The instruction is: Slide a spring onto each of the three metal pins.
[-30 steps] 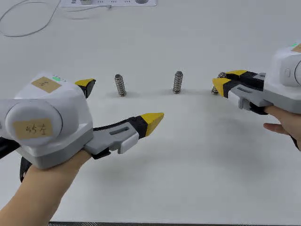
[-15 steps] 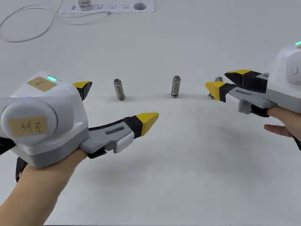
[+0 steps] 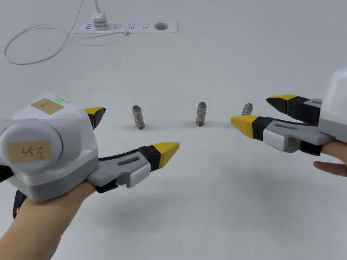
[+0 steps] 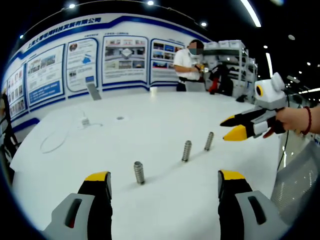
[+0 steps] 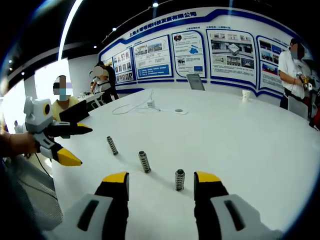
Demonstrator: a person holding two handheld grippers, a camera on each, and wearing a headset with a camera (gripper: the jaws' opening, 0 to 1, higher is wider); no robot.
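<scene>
A white tabletop [image 3: 217,206] carries three upright springs in a row: left spring [image 3: 138,116], middle spring [image 3: 201,113] and right spring [image 3: 247,109]. Whether a pin sits inside each is too hidden to tell. The left gripper [image 3: 133,130] and right gripper [image 3: 262,110] hover near either end, jaws wide apart and empty.

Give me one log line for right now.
left gripper: open, empty | right gripper: open, empty, by right spring | left spring, middle spring, right spring: upright, in a row on table
</scene>
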